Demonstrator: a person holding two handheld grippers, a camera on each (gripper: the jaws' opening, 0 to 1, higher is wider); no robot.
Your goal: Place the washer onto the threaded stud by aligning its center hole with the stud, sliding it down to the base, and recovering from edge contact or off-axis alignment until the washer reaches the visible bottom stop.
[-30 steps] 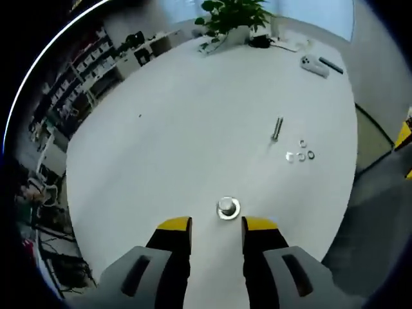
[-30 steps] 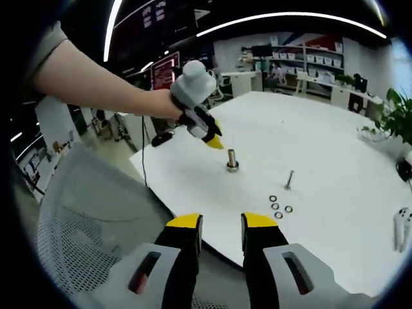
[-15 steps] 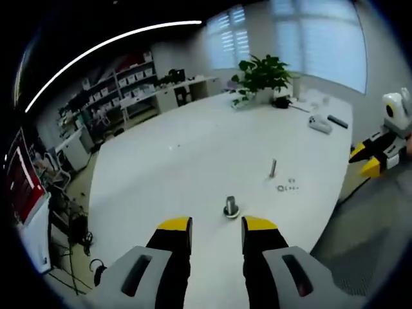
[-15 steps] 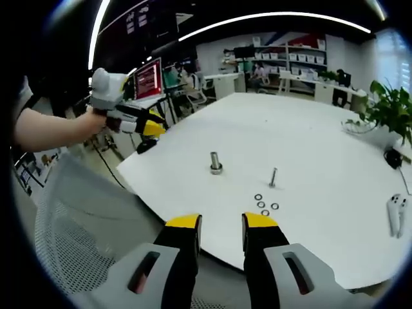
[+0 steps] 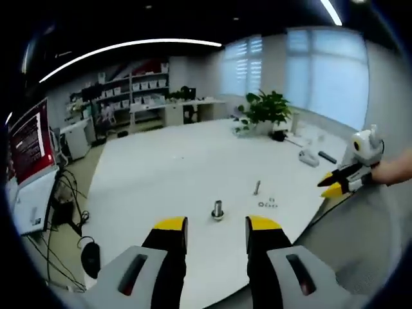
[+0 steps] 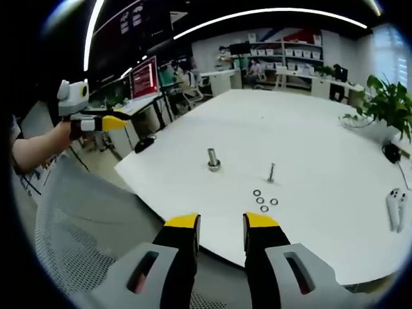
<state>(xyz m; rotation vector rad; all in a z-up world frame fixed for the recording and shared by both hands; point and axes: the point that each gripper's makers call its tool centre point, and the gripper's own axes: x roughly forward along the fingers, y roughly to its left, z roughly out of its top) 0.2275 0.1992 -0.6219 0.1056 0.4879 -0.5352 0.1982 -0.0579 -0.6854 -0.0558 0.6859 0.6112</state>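
1. Yellow tips cap the left gripper (image 5: 210, 226), whose jaws stand apart with nothing between them, held off the near edge of the desk (image 5: 167, 167).
2. Yellow tips also cap the right gripper (image 6: 221, 224), jaws apart and bare, held off the desk's (image 6: 309, 141) near edge over a mesh chair back (image 6: 84, 219).
3. Each gripper shows in the other's view: the right gripper at the right of the left gripper view (image 5: 351, 174), the left gripper at the left of the right gripper view (image 6: 87, 116), each with a hand and forearm behind it, both well apart from the desk's things.
4. A thick stud (image 5: 218, 210) (image 6: 212, 159) stands upright on a ringed base near the desk's near edge; whether a washer sits at its base I cannot tell.
5. A thin bolt (image 5: 257, 187) (image 6: 271, 172) stands upright beside it.
6. Three loose washers (image 5: 267, 204) (image 6: 264, 201) lie flat in a small cluster just beside the bolt, apart from the stud.
7. A controller (image 6: 394, 209) lies toward the desk's right edge in the right gripper view, and a plant (image 5: 265, 108) (image 6: 386, 103) stands at the far corner.
8. A monitor (image 5: 29, 138) and shelves (image 5: 129, 90) stand beyond the desk.
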